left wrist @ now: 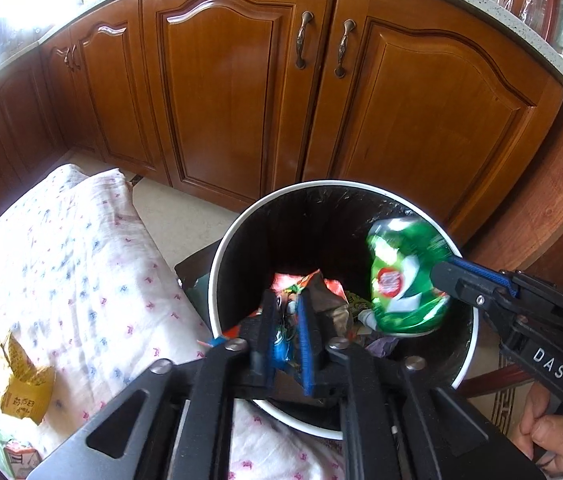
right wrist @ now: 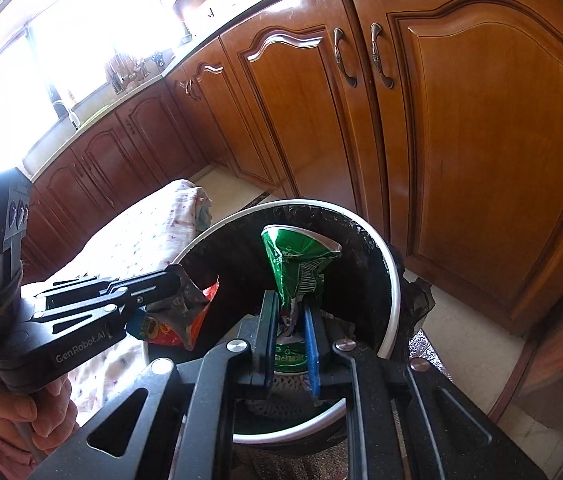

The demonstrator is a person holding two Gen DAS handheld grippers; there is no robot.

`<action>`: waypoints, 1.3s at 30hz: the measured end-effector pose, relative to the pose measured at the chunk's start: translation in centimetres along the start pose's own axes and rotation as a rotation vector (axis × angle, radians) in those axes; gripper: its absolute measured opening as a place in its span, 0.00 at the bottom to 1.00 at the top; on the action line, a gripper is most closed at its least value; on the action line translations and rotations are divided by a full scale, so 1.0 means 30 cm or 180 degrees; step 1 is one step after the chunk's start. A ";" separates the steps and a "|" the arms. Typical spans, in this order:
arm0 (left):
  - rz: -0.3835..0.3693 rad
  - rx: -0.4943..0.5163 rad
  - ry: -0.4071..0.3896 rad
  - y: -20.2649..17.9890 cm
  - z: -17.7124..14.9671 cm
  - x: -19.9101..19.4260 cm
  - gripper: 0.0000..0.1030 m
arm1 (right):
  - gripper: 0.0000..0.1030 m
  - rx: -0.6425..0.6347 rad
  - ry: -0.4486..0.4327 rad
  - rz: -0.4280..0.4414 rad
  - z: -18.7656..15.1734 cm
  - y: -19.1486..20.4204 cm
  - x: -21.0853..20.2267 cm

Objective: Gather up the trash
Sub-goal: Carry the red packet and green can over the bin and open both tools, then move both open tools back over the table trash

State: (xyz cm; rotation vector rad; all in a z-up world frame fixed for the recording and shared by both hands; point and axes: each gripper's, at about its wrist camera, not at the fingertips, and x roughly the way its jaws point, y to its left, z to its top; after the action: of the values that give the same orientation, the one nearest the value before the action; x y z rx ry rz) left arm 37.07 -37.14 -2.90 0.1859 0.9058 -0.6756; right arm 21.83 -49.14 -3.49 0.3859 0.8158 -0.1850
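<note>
While both grippers are hanging over the bin, the wooden cabinets (left wrist: 241,92) are filling the background, their doors shut and two curved metal handles (left wrist: 323,42) sitting side by side on the middle pair. A speckled countertop (left wrist: 481,4) is running along above them. Left of the bin, a floral cloth (left wrist: 65,264) is covering a raised surface, and a torn yellow wrapper (left wrist: 21,380) is lying on it near the lower left edge.

The trash bin (left wrist: 217,264), round with a white rim and a black liner, is standing on the pale floor in front of the cabinets, touching the cloth's edge. Crumpled wrappers are already lying at its bottom.

Inside the rim on the right, the right gripper (right wrist: 291,322) is pinching a crushed green bag (left wrist: 401,276) by its lower end, its blue-padded jaws standing narrow with the bag's foil between them. The bag is sticking up above the bin's opening, not yet dropped. A hand (left wrist: 553,436) is gripping this tool's handle at the lower right.

Over the bin's left side, the left gripper (left wrist: 287,320) is holding a crumpled orange and blue snack wrapper (right wrist: 185,316); its jaws are standing narrowly apart with the wrapper between the pads. Another hand (right wrist: 21,412) is clasping that tool from below.
</note>
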 end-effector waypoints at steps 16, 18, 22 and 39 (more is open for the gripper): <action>-0.0139 -0.0769 -0.0422 0.188 -0.249 -0.216 0.46 | 0.75 0.0362 -0.0375 0.0431 -0.071 0.019 -0.117; -0.0142 -0.0869 -0.0456 0.216 -0.301 -0.248 0.46 | 0.81 0.0387 -0.0398 0.0520 -0.094 0.046 -0.125; -0.0013 -0.1020 -0.0491 0.280 -0.408 -0.312 0.46 | 0.84 0.0361 -0.0391 0.0644 -0.143 0.115 -0.139; 0.0239 -0.1830 -0.0538 0.545 -0.710 -0.538 0.49 | 0.88 0.0185 0.0004 0.0979 -0.290 0.380 -0.059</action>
State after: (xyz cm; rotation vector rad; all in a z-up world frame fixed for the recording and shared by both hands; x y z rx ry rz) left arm 26.02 -7.95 -5.57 -0.3438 0.8903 -0.3342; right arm 18.27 -35.17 -4.59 0.5606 0.7433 0.0784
